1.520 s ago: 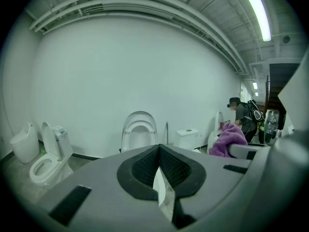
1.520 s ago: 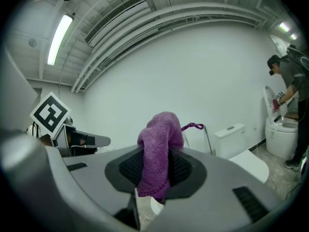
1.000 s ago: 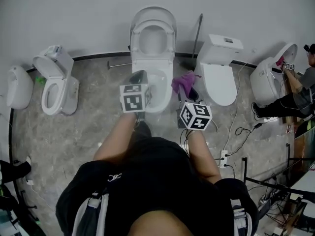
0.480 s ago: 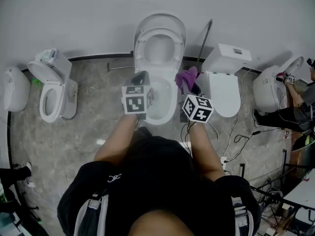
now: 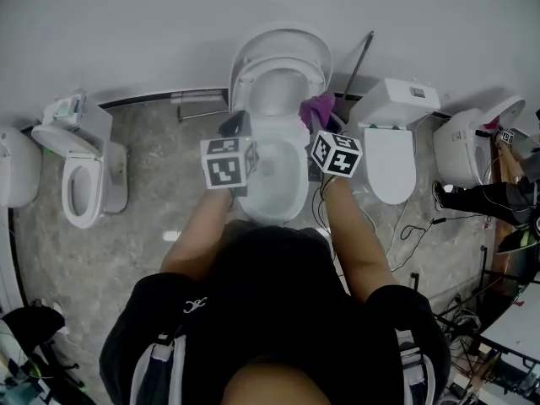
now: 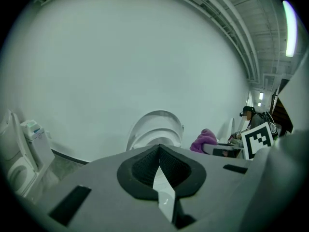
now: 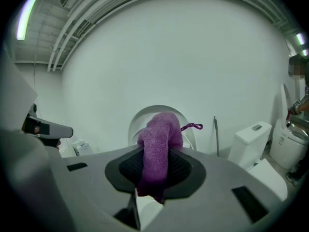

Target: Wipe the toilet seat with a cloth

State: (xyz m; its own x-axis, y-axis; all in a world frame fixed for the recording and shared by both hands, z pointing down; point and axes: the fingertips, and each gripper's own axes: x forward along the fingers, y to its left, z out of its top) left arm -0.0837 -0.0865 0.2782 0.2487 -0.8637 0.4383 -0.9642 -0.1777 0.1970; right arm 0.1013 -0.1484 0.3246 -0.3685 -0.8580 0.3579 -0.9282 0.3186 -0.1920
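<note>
A white toilet stands before me against the wall, its lid [image 5: 283,53] raised and its seat [image 5: 297,154] down over the bowl. My left gripper [image 5: 237,124] hovers over the seat's left side, jaws shut with nothing between them [image 6: 159,151]. At the seat's right rear my right gripper [image 5: 323,123] is shut on a purple cloth [image 5: 317,107]. In the right gripper view the cloth [image 7: 159,146] bulges up out of the jaws and hangs down in front of the lid [image 7: 140,117]. From the left gripper view the lid [image 6: 157,127] and the cloth [image 6: 204,140] show ahead.
Other white toilets stand at the left [image 5: 74,171], the right [image 5: 392,146] and the far right [image 5: 468,142], where a person [image 5: 506,180] works. A thin rod [image 5: 361,57] leans on the wall beside the lid. Cables [image 5: 412,226] lie on the floor at the right.
Both grippers have moved forward toward the wall, over the toilet. The right one has carried the cloth from beside the bowl up to the seat's right rear.
</note>
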